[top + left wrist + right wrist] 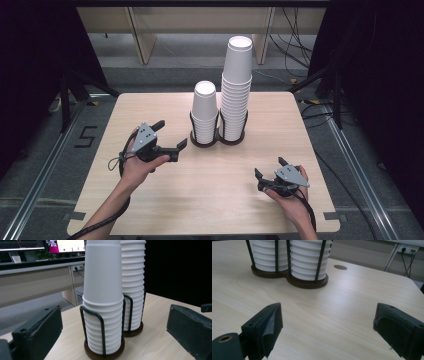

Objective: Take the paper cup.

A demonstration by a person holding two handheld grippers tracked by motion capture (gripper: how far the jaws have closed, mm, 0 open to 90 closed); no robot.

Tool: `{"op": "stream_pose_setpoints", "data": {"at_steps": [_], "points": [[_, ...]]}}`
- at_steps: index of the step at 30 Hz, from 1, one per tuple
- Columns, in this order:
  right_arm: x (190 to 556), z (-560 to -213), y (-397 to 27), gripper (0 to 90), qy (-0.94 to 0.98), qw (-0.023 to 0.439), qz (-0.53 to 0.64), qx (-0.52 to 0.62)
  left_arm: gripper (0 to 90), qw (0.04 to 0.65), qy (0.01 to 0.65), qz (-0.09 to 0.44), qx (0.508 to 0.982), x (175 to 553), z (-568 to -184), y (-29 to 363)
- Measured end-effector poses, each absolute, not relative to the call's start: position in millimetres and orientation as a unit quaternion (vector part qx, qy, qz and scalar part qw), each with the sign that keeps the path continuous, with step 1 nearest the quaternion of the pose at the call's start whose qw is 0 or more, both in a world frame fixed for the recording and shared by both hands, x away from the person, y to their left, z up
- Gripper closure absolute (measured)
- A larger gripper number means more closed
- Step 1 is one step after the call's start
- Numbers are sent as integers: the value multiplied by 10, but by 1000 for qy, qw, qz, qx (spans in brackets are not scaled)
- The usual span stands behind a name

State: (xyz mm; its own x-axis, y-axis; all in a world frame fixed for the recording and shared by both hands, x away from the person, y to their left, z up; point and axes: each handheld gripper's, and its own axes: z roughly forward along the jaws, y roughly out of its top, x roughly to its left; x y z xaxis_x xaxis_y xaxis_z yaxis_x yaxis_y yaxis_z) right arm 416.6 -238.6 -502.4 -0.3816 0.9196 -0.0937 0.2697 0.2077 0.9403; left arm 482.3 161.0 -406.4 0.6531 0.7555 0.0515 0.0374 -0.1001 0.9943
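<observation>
Left gripper (171, 135), jaws wide apart, lines up on the shorter cup stack (205, 114) at 2 o'clock, likely to pluck 1; right gripper (270, 168) waits with jaws apart and empty

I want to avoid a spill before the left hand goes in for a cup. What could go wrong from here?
1. The shorter cup stack sits close beside the taller stack; the open left claw might knock the tall one, which rises far above its wire holder.
2. The cups are tightly nested, so several may lift together.
3. Pulling could drag the holder, since the right claw stays apart from it.
</observation>
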Motion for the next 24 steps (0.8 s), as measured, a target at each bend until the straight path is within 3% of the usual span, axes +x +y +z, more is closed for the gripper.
{"op": "stream_pose_setpoints", "data": {"at_steps": [8,24], "points": [[4268,-4791,-2341,94,677,365,489,411,0,598,272,312,687,4962,-3881,1424],[4685,-3982,-2151,92,659,415,502,377,0,602,251,316,689,5187,-3595,1129]]}}
